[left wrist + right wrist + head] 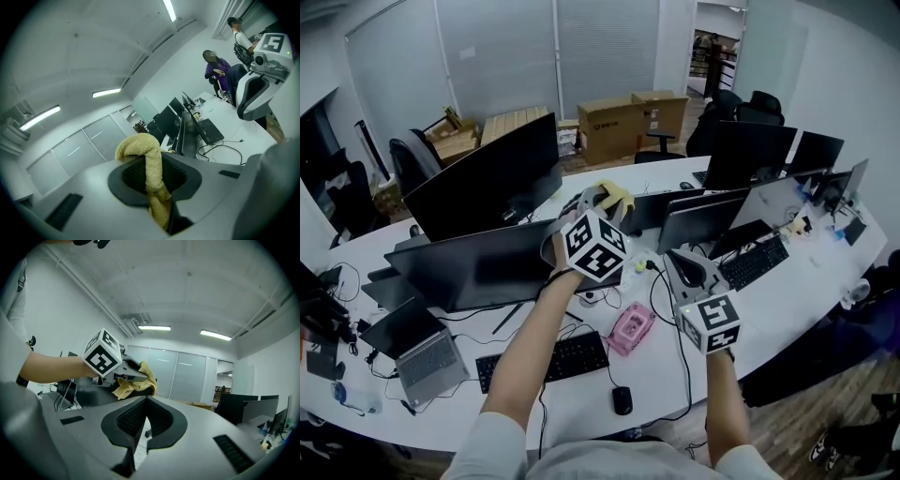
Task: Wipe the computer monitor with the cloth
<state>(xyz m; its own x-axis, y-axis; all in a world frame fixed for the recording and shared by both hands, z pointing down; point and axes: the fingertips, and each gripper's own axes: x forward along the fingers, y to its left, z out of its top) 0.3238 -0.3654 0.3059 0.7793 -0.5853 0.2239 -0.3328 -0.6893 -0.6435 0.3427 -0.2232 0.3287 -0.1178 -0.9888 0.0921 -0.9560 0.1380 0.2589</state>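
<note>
The person's left gripper [598, 208] is raised over the middle of the long white curved counter [787, 309]. Its jaws are clamped on a crumpled yellow terry cloth [616, 196]. In the left gripper view the cloth [151, 168] runs down between the dark ribbed pads and bulges out past the tips of the left gripper [157, 180].

The cloth shows just past the right end of a wide black computer monitor [478, 267] on the counter's left half. Whether the cloth touches the screen cannot be told.

The right gripper [682, 262] hangs beside the left one, toward the counter's near edge. In its own view, the right gripper [144, 420] has its jaws drawn together to a thin slit with nothing between them. Ahead of it are the left gripper [123, 371] and the cloth [136, 380].

Near the counter's front edge lie a black keyboard [546, 358], a black computer mouse [622, 400] and a small pink plastic object [631, 328]. An open grey laptop [427, 354] sits toward the left end.
</note>
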